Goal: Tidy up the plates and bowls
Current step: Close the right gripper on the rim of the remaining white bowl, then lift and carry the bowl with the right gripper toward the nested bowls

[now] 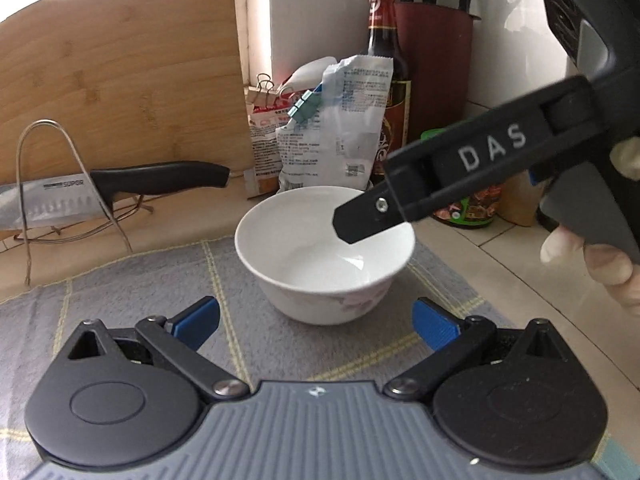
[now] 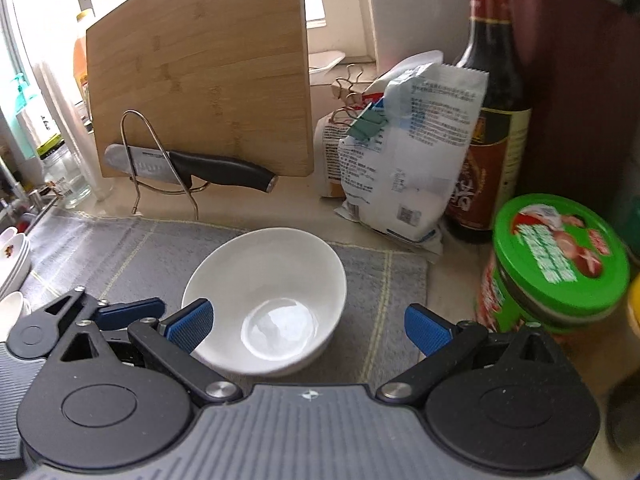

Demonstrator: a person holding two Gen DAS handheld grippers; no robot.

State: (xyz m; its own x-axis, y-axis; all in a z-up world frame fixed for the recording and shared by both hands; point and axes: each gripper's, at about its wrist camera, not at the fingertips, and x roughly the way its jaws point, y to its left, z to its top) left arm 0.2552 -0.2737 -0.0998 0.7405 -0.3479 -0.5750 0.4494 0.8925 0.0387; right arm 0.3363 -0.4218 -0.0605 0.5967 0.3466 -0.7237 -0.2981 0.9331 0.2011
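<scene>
White bowl [image 2: 268,300] sat upright on grey mat [image 2: 120,252], right gripper [image 2: 308,330] spread wide over its rim, left gripper [image 1: 316,324] released just short, packets [image 2: 416,152] and green-lidded jar [image 2: 556,264] crowded the right edge.

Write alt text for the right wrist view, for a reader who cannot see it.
An empty white bowl sits on a grey mat between the open blue-padded fingers of the right gripper. Behind it, a knife rests in a wire stand before an upright wooden cutting board, beside clipped bags, a dark bottle and a green-lidded jar.

A bowl [image 2: 266,300] stands on the mat [image 2: 132,256], before the knife [image 2: 192,168].
</scene>
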